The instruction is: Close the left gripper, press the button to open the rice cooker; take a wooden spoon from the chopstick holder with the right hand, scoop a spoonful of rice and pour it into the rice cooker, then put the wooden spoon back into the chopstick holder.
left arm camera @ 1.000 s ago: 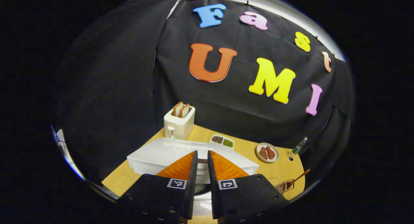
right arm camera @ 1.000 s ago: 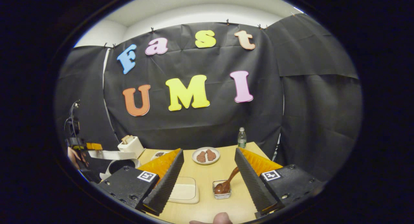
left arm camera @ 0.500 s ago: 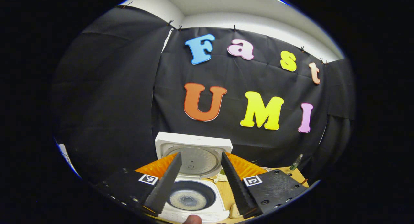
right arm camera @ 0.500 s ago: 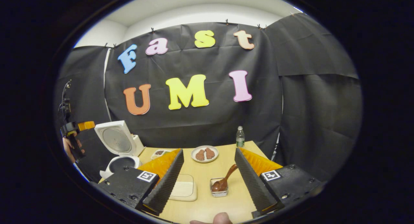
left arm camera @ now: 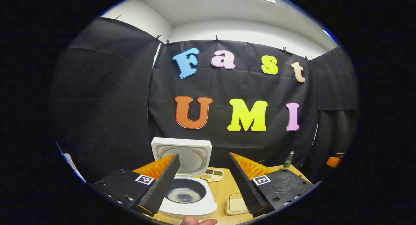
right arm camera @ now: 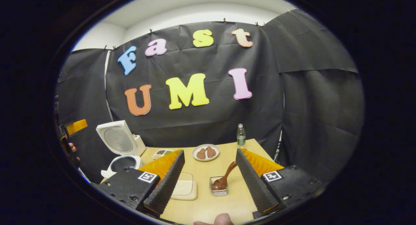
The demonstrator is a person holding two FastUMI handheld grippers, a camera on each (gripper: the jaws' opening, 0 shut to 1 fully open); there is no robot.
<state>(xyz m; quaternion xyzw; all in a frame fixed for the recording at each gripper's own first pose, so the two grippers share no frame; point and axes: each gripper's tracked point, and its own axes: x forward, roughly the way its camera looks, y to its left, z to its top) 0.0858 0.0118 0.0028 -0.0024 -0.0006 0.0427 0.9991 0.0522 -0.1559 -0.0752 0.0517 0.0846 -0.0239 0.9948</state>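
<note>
With the rice cooker (left arm camera: 188,194) standing lid-up on the table (right arm camera: 208,205), I log the following. Item one: left gripper (left arm camera: 203,182), fingers spread apart, nothing between them, hovering above and behind the cooker so that the dark inner pot sits low between the fingers in the left gripper view; a pale residue lies at the pot's bottom. Item two: right gripper (right arm camera: 209,176), fingers likewise wide apart and empty, facing down the table. Item three: wooden spoon (right arm camera: 224,179), bowl down in the small clear chopstick holder (right arm camera: 218,190), handle leaning up and away toward the right finger; its long axis runs from near-low to far-high, tilted to the right. It lies just ahead of the right gripper, between the two fingers and closer to the right one, well apart from the left gripper, so I judge the right hand the nearer for the pick, approaching across the slanted handle. Item four: pale flat tray (right arm camera: 183,189), just left of the holder. Item five: plate (right arm camera: 205,152), divided dish (right arm camera: 163,152) and bottle (right arm camera: 240,136) toward the far edge.
</note>
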